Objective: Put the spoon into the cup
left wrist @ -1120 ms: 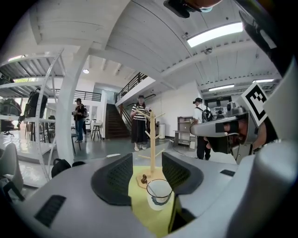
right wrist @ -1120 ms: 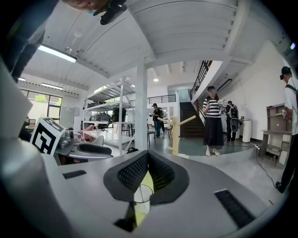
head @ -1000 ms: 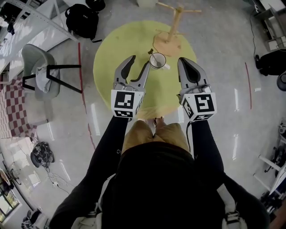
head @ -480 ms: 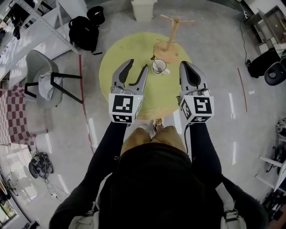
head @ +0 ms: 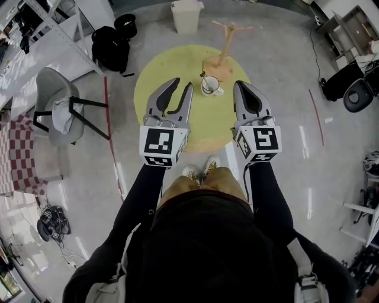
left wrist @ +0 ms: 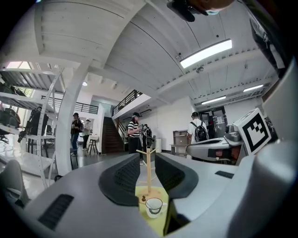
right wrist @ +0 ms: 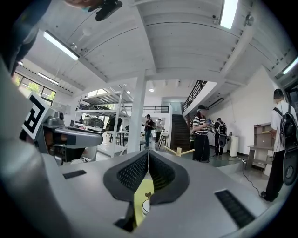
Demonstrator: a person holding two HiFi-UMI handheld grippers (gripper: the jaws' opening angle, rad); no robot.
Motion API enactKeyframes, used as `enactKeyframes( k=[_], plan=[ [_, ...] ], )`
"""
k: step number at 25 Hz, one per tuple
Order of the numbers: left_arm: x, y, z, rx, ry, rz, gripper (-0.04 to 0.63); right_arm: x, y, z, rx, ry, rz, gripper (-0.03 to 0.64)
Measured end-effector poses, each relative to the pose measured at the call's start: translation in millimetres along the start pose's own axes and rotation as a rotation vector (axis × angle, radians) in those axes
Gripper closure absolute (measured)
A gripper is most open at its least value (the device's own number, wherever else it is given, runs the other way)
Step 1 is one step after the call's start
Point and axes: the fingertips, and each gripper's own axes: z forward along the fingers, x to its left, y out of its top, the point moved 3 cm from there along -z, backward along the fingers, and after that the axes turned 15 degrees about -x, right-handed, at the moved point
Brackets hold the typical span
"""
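A white cup (head: 209, 86) stands on the round yellow table (head: 160, 77) in front of a wooden mug tree (head: 222, 56). A thin spoon handle (head: 202, 75) sticks out at the cup's far-left rim. My left gripper (head: 182, 84) hovers left of the cup; its jaws have just been closing, a narrow gap remains and nothing is between them. In the left gripper view the cup (left wrist: 153, 207) shows through that gap (left wrist: 147, 171). My right gripper (head: 243, 86) hangs right of the cup, shut and empty. Its pads (right wrist: 139, 172) meet at the tips above the cup (right wrist: 145, 207).
A grey chair (head: 56, 106) and a black backpack (head: 110, 44) are left of the table, a white bin (head: 186, 16) beyond it. Several people (left wrist: 133, 132) stand far off in the hall. Shelving (head: 41, 29) lines the left side.
Both grippers have risen and drawn back from the table, which now looks smaller. The left jaws have come closer together. The right jaws stay shut.
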Motion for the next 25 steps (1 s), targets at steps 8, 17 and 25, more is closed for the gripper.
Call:
enactKeyframes(
  k=[8, 17, 25],
  plan=[
    [-6.9, 12.3, -9.4, 0.003, 0.012, 0.045, 0.577, 14.1, 16.0, -8.2, -0.024, 0.028, -0.007, 0.589],
    [-10.8, 14.7, -15.7, 0.020, -0.008, 0.057, 0.580, 19.5, 15.4, -16.0, -0.032, 0.037, -0.001, 0.589],
    [-12.7, 17.8, -18.1, 0.005, -0.011, 0.055, 0.581, 20.9, 13.0, -18.6, -0.025, 0.046, 0.010, 0.590]
  ],
)
